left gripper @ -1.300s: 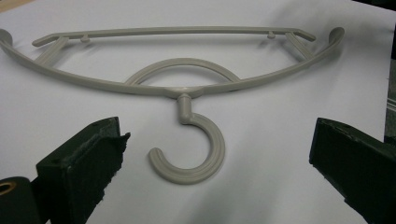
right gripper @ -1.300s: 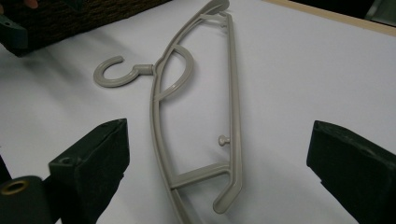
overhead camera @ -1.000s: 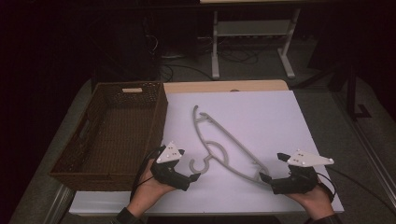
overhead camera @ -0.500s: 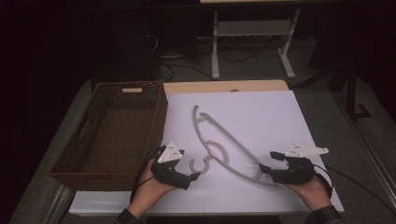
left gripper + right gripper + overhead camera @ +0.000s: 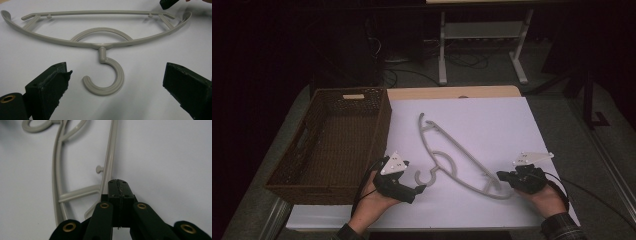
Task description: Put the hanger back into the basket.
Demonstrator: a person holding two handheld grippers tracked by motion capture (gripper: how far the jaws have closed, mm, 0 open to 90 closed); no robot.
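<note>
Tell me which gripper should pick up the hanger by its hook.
Left. The left gripper has its jaws open on either side of the hanger's hook. The right gripper is shut beside the hanger's far arm.

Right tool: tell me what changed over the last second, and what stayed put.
The right tool slid left toward the near end of the grey hanger, and its jaws have just been closing; in the right gripper view they meet with nothing between them, beside the hanger's bar. The left tool, open around the hook, the hanger and the wicker basket stayed as they were.
</note>
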